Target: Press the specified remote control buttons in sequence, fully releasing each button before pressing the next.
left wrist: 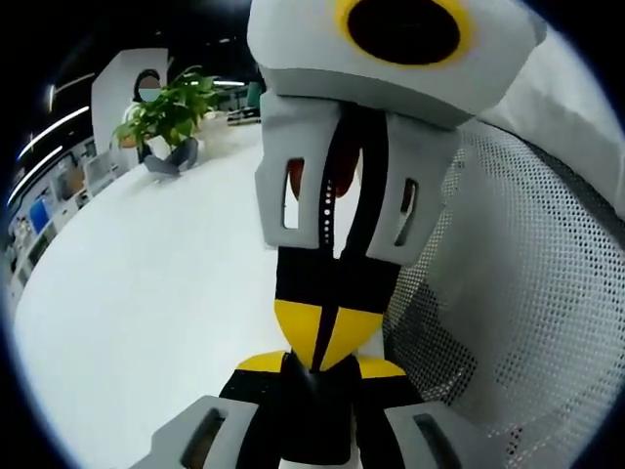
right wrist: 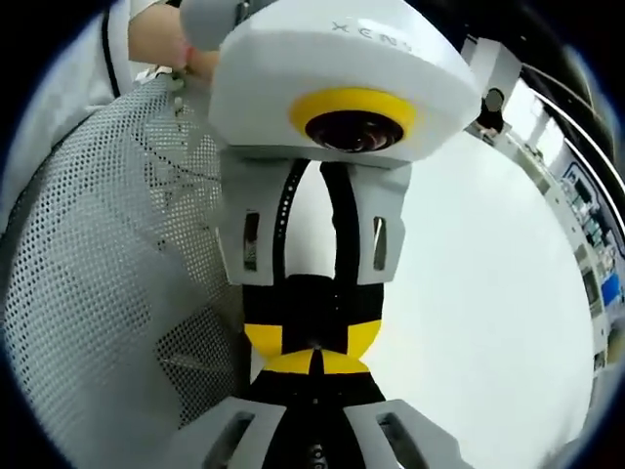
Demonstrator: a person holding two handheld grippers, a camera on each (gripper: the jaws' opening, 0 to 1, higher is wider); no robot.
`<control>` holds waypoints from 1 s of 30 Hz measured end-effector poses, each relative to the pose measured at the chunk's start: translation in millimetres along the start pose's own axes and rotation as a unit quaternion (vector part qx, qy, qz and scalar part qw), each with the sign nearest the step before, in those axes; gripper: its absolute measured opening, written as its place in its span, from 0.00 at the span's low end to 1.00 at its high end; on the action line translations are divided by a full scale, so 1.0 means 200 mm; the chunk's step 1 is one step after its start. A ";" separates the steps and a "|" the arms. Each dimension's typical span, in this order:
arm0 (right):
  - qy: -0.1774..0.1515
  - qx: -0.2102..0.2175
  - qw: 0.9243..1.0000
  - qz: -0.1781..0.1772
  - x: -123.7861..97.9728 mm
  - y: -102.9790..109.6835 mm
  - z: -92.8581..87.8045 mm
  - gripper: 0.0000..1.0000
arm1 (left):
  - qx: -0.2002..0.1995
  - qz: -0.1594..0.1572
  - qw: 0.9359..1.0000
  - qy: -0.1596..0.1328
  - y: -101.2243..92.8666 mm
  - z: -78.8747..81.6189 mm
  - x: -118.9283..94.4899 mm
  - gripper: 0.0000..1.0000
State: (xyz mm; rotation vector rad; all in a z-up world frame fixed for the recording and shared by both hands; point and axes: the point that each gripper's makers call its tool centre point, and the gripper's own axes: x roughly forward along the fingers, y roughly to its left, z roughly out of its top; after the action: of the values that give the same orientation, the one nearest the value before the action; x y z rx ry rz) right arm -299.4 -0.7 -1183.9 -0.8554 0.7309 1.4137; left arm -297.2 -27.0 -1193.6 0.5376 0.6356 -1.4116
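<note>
My two grippers meet tip to tip over a white table (left wrist: 146,293). In the left gripper view my left gripper (left wrist: 317,371) rises from the bottom with its yellow-tipped jaws shut and nothing between them. The right gripper (left wrist: 320,337) comes down from the top, also shut, its yellow tips touching the left one's. In the right gripper view the right gripper (right wrist: 314,366) stands shut at the bottom, and the left gripper (right wrist: 314,332) hangs from above, shut against it.
A grey mesh chair back (left wrist: 527,293) stands beside the grippers, seen also as the mesh chair (right wrist: 88,293). A potted plant (left wrist: 171,117) sits at the table's far end. A person's hand (right wrist: 161,39) shows at the top. Shelves (right wrist: 586,254) line the far wall.
</note>
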 end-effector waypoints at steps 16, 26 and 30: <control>-0.050 0.095 0.994 0.007 -0.07 0.00 -0.04 0.00 | -0.001 0.009 0.999 0.048 -0.01 0.00 0.00 0.24; -0.016 0.121 0.992 -0.022 -0.11 0.00 -0.19 0.27 | -0.021 0.030 0.998 0.049 0.00 0.00 0.00 0.24; -0.013 0.102 0.995 -0.014 -0.05 0.01 -0.19 0.27 | -0.024 0.032 0.998 0.047 0.00 0.00 0.00 0.25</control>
State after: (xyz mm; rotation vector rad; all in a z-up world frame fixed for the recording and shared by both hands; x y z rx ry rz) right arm -299.9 -37.5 -1195.1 -0.6850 0.8239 1.2980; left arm -297.7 -27.5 -1193.0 0.5833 0.7209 -1.3141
